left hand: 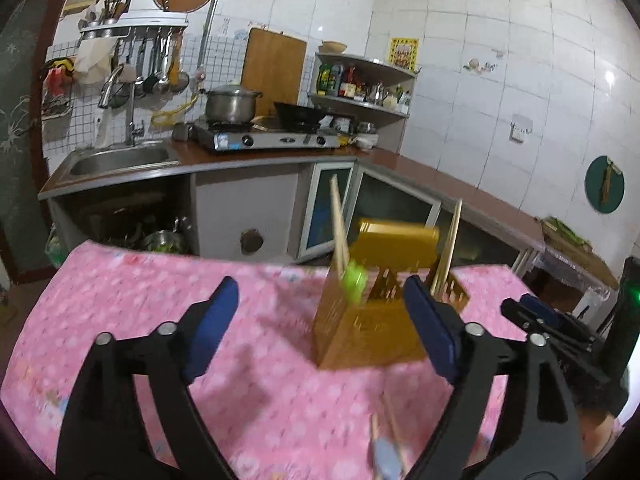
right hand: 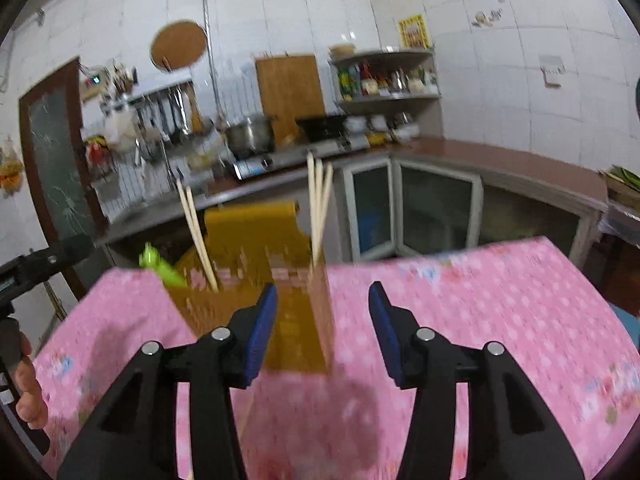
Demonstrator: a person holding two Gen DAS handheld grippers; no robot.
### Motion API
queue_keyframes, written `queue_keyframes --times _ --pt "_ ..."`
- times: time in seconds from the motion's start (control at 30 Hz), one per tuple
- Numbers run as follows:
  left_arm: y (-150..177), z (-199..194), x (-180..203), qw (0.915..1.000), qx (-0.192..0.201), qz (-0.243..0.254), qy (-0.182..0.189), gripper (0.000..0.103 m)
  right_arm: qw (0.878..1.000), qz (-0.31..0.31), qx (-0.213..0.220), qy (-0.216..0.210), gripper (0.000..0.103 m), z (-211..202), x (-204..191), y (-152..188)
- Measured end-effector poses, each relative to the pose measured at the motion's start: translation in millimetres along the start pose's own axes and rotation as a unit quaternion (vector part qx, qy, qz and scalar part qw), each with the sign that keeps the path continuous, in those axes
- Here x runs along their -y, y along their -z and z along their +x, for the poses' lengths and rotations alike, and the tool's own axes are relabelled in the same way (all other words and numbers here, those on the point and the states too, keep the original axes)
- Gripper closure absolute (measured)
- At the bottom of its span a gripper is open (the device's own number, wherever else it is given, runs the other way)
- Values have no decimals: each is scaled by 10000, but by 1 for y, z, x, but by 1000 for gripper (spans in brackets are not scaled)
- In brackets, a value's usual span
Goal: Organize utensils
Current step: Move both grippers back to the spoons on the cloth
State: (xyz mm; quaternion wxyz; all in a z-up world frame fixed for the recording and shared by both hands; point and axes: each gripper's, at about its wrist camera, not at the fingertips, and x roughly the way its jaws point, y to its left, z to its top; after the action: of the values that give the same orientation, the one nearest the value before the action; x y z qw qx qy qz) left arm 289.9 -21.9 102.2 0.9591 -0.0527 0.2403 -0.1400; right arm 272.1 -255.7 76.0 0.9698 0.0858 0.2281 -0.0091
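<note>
A yellow-brown utensil holder [left hand: 368, 332] [right hand: 296, 340] stands on the pink flowered tablecloth [left hand: 140, 288] [right hand: 500, 300]. Wooden chopsticks [left hand: 339, 232] [right hand: 320, 208] stick up from it, and a green utensil [left hand: 356, 280] [right hand: 160, 268] leans out of its side. My left gripper [left hand: 320, 292] is open wide, with the holder just ahead near its right finger and untouched. My right gripper [right hand: 323, 292] is open too, the holder just beyond its left pad. More chopsticks and a pale spoon [left hand: 384, 444] lie blurred on the cloth below the left gripper.
Beyond the table's far edge run a counter with a sink [left hand: 120, 158], a gas stove [left hand: 272, 138] with a pot and a wok, and glass-door cabinets [right hand: 436, 208]. A hand [right hand: 28, 384] holds the left gripper at the right wrist view's left edge.
</note>
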Motion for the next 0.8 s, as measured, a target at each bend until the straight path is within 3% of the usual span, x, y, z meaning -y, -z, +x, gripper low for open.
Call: queue_keyframes --times 0.23,0.63,0.8 --pt "52 -6 -20 9976 -582 27 -367 5 9953 23 -937 237 55 -12 -11 56" --pt "113 5 -21 9876 -1374 456 -604 5 9787 27 -2009 425 56 -9 -40 122" --pt "118 7 -23 9860 -1502 393 -615 5 9720 143 -2318 345 66 -8 -47 133"
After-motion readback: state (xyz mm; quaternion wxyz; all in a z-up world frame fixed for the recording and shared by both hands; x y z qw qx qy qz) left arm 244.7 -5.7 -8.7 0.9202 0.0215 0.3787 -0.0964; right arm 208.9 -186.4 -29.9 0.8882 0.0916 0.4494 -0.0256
